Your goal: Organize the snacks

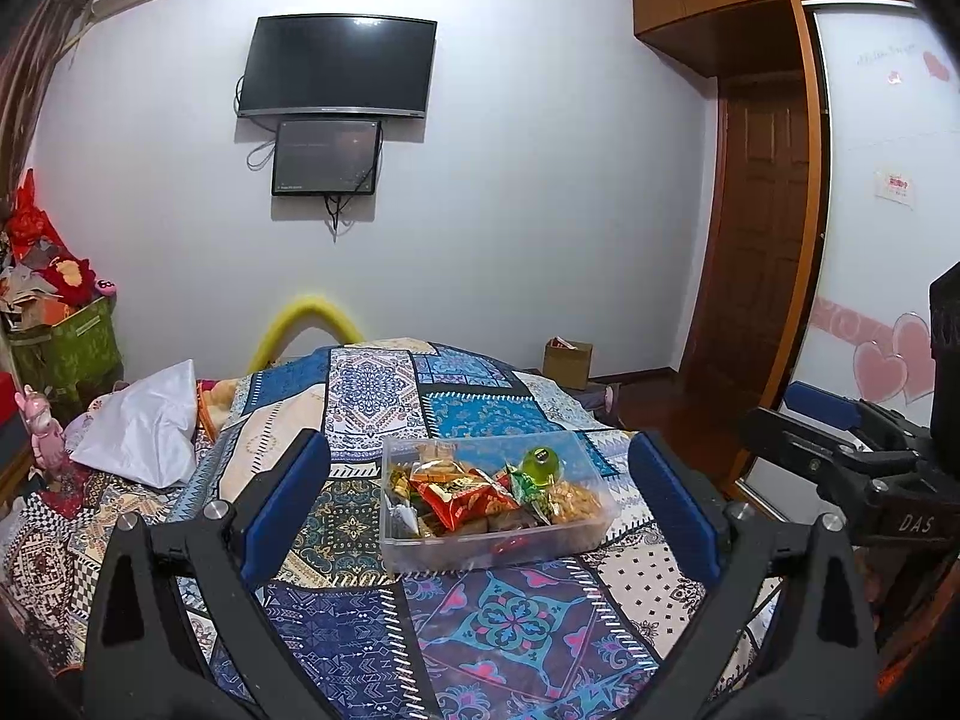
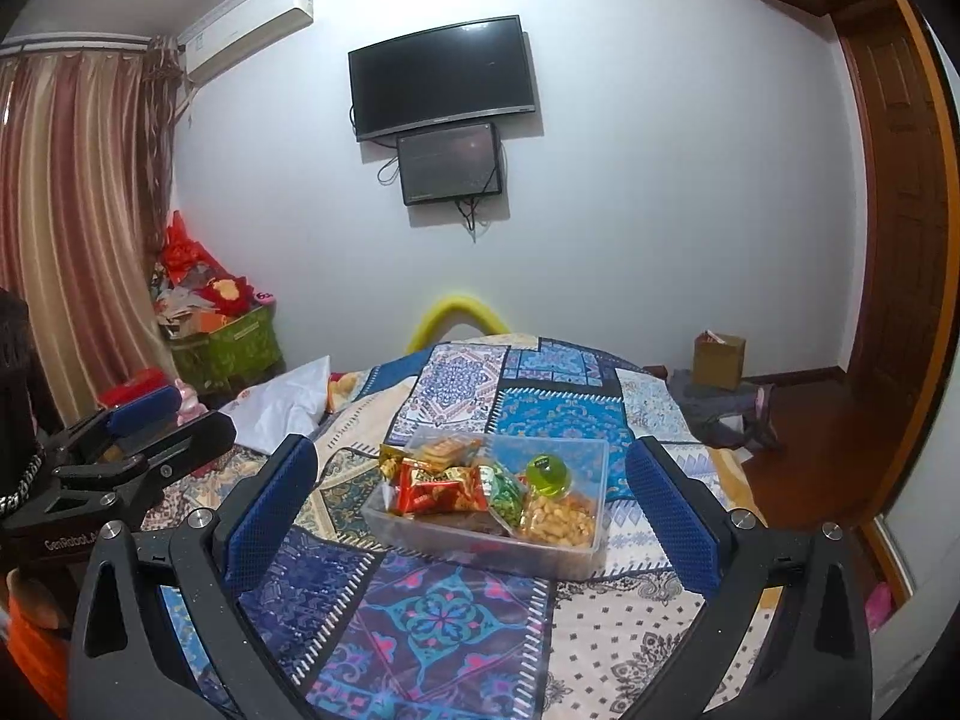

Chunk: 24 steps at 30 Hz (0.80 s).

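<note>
A clear plastic box [image 1: 594, 531] full of snack packets sits on the patchwork bedspread [image 1: 510, 618]. It holds a red packet [image 1: 462, 495], a green jelly cup [image 1: 542, 467], a bag of yellow puffs [image 1: 576, 501] and a green packet [image 2: 504, 492]. My left gripper [image 1: 480, 498] is open and empty, held above the bed short of the box. My right gripper [image 2: 474, 504] is open and empty, likewise short of the box [image 2: 591, 462]. Each gripper shows at the edge of the other's view.
A white bag [image 1: 144, 426] and soft toys lie at the bed's left side. A green basket [image 2: 228, 348] of clutter stands by the curtain. A cardboard box [image 2: 719, 360] sits on the wood floor near the door. A TV [image 1: 339, 66] hangs on the wall.
</note>
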{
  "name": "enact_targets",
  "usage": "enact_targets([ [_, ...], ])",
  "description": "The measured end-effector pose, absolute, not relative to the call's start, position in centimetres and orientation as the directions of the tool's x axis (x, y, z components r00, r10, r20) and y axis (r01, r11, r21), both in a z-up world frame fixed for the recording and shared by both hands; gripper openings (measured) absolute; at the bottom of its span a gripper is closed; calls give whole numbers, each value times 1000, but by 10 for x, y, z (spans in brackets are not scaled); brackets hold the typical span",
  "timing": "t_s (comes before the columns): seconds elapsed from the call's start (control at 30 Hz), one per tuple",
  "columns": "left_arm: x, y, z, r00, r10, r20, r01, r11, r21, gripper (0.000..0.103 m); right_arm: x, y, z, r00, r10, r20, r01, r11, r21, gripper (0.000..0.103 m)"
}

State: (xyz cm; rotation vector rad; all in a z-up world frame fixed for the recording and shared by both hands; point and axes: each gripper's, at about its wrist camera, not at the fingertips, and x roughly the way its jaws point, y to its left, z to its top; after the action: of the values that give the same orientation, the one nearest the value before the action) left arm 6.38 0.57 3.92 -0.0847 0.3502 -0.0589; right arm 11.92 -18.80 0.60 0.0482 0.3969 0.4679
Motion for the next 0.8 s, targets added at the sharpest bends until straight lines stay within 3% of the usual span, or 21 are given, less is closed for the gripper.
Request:
enact_targets([
  [0.8,64,5,39,936,-81,-343,50,994,-99,101,119,-189,9,818,450,-359,-430,892,137,103],
])
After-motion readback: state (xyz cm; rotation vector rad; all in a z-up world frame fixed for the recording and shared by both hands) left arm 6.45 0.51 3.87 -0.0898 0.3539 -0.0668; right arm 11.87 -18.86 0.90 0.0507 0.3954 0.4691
